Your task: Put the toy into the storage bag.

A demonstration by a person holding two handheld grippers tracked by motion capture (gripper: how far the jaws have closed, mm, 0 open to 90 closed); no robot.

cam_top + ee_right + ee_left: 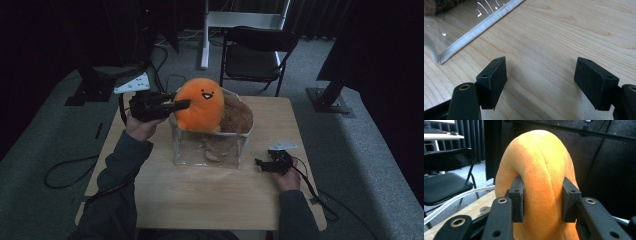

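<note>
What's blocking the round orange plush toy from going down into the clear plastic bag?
The brown furry plush already fills the right side of the clear plastic bag; the orange plush toy, clamped by the left gripper, sits at the rim beside it.

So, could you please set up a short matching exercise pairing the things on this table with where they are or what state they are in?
Things:
1. orange plush toy
2. brown plush toy
3. left gripper
4. right gripper

States:
A. open, low over the bare table
B. inside the clear bag
C. held up at the clear bag's rim
D. shut on a soft toy

Pairs: 1-C, 2-B, 3-D, 4-A
</note>
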